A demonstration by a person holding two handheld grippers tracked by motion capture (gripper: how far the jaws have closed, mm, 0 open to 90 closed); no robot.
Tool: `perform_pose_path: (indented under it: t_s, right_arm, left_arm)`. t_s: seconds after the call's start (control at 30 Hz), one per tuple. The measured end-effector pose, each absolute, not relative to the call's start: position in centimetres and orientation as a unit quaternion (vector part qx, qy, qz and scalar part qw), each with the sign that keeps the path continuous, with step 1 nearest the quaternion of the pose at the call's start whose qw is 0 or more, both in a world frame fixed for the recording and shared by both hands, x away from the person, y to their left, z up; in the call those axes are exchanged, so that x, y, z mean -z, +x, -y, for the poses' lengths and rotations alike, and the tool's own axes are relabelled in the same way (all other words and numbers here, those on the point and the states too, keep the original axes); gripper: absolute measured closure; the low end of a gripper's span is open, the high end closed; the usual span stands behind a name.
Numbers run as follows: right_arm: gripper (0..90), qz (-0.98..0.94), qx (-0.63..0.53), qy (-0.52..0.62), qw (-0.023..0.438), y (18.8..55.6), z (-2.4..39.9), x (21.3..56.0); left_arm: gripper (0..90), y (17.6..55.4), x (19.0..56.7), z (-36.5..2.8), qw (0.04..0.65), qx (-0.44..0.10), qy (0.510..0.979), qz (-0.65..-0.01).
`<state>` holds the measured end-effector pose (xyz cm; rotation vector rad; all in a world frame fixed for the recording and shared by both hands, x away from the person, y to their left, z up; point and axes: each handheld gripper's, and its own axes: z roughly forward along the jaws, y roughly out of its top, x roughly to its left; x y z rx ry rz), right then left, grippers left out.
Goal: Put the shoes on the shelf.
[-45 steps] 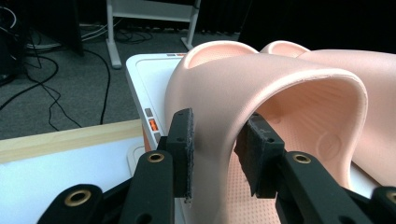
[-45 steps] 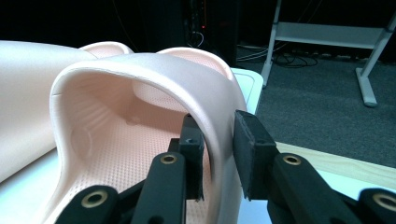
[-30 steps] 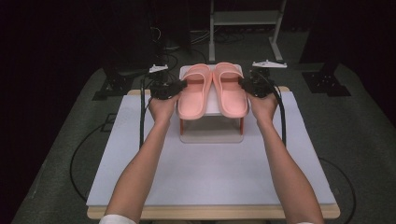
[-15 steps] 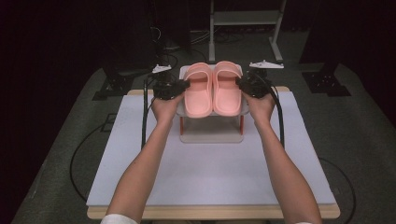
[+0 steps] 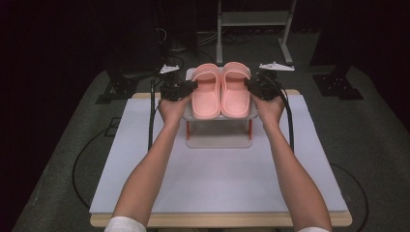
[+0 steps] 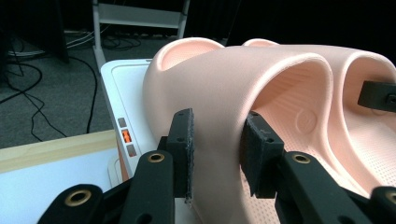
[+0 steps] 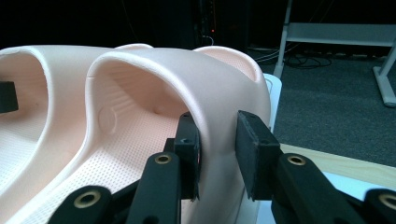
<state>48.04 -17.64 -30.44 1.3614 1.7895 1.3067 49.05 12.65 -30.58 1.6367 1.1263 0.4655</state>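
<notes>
Both pink slippers (image 5: pixel 221 90) now farther back atop white rack (image 5: pixel 218 140), straps pinched by left gripper (image 5: pixel 191 86) and right gripper (image 5: pixel 250 85).

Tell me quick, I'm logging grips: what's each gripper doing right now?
Left gripper: closed on the outer strap wall of the left slipper.
Right gripper: closed on the outer strap wall of the right slipper.

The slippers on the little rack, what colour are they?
Pale salmon pink, both slippers. The high view shows it best.
</notes>
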Motion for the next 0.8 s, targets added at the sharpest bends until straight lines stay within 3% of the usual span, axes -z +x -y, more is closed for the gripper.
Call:
perform_pose_path:
  t_s: [0.8]
  right_arm:
    - [66.4, -0.663, -0.495, 0.499, 0.258, 48.26, 18.09, 30.61]
  left_arm:
    - [63.3, 49.31, 30.31, -12.76, 0.528, -0.200, 0.684, -0.462]
